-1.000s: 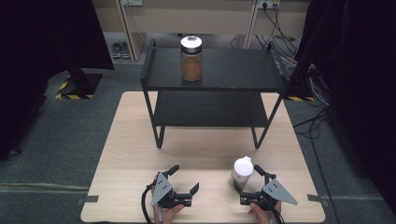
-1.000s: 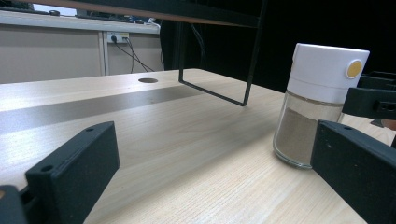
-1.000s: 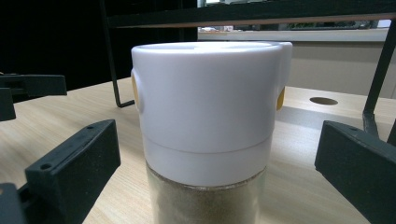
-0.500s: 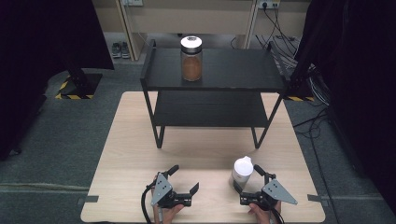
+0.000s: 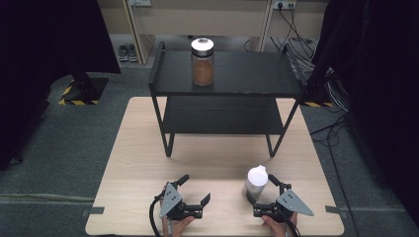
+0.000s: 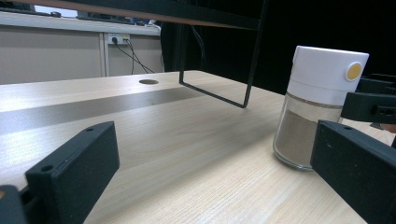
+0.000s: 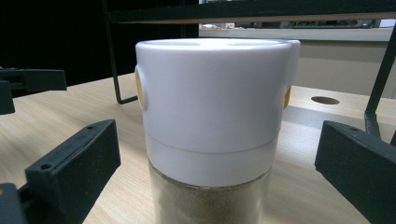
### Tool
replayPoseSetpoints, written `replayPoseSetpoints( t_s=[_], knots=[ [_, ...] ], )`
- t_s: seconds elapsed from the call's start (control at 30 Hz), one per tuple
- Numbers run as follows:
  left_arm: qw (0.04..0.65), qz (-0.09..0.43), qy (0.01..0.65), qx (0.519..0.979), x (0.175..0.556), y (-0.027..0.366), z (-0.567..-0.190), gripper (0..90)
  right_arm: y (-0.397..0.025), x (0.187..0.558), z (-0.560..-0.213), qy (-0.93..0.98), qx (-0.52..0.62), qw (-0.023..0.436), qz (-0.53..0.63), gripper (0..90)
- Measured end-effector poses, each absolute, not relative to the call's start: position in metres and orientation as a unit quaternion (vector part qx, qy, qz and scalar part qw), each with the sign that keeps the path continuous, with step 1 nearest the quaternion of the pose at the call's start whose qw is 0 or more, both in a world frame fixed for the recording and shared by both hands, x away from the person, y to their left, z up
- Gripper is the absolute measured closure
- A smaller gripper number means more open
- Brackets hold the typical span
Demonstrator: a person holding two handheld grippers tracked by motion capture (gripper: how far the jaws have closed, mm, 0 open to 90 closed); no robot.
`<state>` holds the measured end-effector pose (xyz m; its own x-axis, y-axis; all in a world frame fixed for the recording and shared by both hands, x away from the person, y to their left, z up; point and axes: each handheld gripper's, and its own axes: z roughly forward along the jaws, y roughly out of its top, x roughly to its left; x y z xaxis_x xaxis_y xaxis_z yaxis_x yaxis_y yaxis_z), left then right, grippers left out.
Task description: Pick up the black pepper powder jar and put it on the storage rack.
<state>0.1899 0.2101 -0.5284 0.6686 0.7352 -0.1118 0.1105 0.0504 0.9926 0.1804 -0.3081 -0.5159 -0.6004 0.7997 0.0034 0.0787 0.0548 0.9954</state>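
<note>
Right gripper: mine, low at the table's near edge toward the right corner; the jaws stand spread wide, and the shaker sits between them untouched, a clear gap on each side in the right gripper view.
Left gripper: also mine, near the same edge, left of the middle; jaws spread, nothing but bare wood between them.
Shaker: a glass jar of pale tan powder with a white cap, standing upright on the table close to the near edge, right of centre — just ahead of my right gripper and well apart from my left.
Cap detail: a round yellow-orange button on each side of the white cap; in the left gripper view one shows at the cap's upper right.
Writing on the shaker: no brand, label or lettering that I can read on glass or cap.
Rack: black metal, two shelves, standing across the far half of the table, its legs reaching toward the middle.
Brown jar: on the rack's top shelf, left of that shelf's middle, upright, white lid, filled with reddish-brown powder — no label legible from the high view.
Table surface: light wood grain, with a round cable hole showing in both gripper views.
</note>
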Motion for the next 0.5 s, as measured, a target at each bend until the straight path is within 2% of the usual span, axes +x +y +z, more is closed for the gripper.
replayPoseSetpoints(
  t_s=[0.5],
  knots=[
    [0.646,0.242,0.328,0.645,0.1895,0.2098,-0.5284,0.8,-0.3058,0.1876,-0.5071,0.675,0.342,0.281,0.59,2.6]
  ],
)
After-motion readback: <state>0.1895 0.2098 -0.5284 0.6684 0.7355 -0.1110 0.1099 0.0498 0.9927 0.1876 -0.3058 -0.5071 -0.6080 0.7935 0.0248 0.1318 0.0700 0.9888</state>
